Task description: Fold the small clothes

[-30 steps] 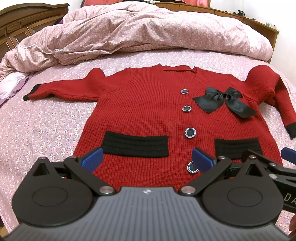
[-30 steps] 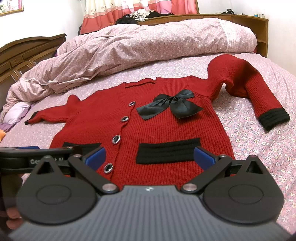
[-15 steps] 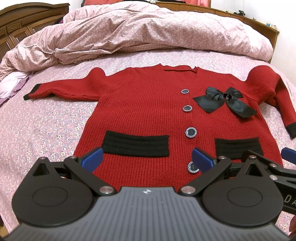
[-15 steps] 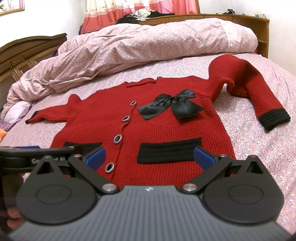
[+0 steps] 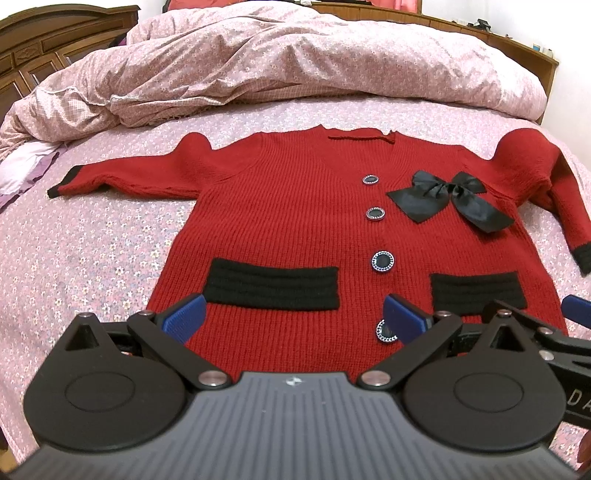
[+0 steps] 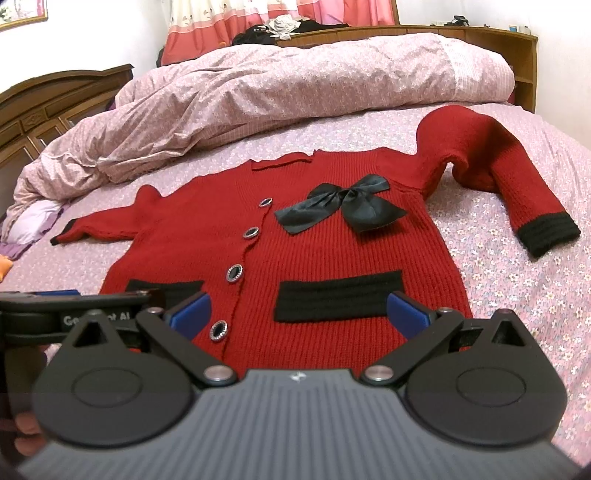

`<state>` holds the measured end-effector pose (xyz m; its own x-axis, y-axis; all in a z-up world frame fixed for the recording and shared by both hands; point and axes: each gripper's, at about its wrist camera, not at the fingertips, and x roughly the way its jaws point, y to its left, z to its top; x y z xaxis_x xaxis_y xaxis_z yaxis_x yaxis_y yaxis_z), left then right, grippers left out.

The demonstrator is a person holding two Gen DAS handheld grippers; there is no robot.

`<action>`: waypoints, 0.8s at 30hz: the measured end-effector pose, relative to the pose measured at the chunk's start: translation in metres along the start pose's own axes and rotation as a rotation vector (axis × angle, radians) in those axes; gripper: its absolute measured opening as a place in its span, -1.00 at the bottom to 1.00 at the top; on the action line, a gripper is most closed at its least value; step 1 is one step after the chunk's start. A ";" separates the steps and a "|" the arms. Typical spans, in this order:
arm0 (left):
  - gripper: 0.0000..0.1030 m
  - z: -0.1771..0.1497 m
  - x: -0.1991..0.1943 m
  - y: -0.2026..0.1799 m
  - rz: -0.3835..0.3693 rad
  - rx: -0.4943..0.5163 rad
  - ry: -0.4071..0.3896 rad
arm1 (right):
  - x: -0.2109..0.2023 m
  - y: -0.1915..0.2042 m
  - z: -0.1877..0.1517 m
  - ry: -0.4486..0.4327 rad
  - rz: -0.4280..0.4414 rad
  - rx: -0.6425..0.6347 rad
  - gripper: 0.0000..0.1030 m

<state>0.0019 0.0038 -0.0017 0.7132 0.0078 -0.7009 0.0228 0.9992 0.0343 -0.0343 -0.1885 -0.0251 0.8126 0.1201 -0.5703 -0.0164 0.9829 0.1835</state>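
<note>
Left wrist view: a red cardigan (image 5: 295,221) lies flat on the bed (image 5: 92,258), front up, w/ both sleeves spread out. It has 4 shiny buttons (image 5: 382,261) down the middle, a black bow (image 5: 448,201) on one side & 2 black pocket bands (image 5: 271,283). The left gripper (image 5: 293,317) hangs over the bottom hem, jaws wide apart, nothing between them. Its blue pads (image 5: 184,317) sit over the red knit; can't tell if they touch it. The right gripper (image 5: 546,332) peeks in at the right edge. A puffy pink quilt (image 5: 295,66) is piled behind the cardigan, & a dark wood headboard (image 5: 55,40) is at the top left.

Right wrist view: same cardigan (image 6: 332,258), seen more from the bow (image 6: 341,214) side. The right gripper (image 6: 299,314) is over the hem near the pocket band (image 6: 338,299), jaws wide, holding nothing. This view shows the bent sleeve w/ its black cuff (image 6: 546,234) fully; the other view cuts it off. It also shows pink curtains (image 6: 277,22) & a heap of clothes (image 6: 280,27) at the back. The left gripper (image 6: 74,314) shows at the left edge. No boxes or bins in either view.
</note>
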 end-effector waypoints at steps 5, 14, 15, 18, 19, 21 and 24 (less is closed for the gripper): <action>1.00 -0.001 0.000 0.001 0.001 -0.003 0.000 | 0.000 0.000 0.000 0.002 0.006 -0.004 1.00; 1.00 -0.001 0.002 0.001 0.000 -0.008 0.005 | -0.001 0.001 0.000 0.004 0.007 -0.005 1.00; 1.00 -0.001 0.002 0.001 0.000 -0.008 0.005 | -0.001 0.001 0.000 0.004 0.006 -0.005 1.00; 1.00 -0.002 0.002 0.001 0.000 -0.008 0.005 | -0.001 0.001 0.000 0.005 0.006 -0.003 1.00; 1.00 -0.001 0.002 0.001 -0.001 -0.008 0.006 | -0.001 0.001 0.000 0.005 0.007 -0.003 1.00; 1.00 -0.002 0.002 0.001 0.000 -0.008 0.006 | -0.001 0.001 0.000 0.006 0.007 -0.003 1.00; 1.00 -0.002 0.002 0.001 -0.001 -0.008 0.006 | -0.001 0.001 -0.001 0.006 0.007 -0.003 1.00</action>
<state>0.0022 0.0051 -0.0041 0.7092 0.0071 -0.7050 0.0175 0.9995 0.0278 -0.0351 -0.1875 -0.0251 0.8092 0.1274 -0.5735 -0.0235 0.9825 0.1849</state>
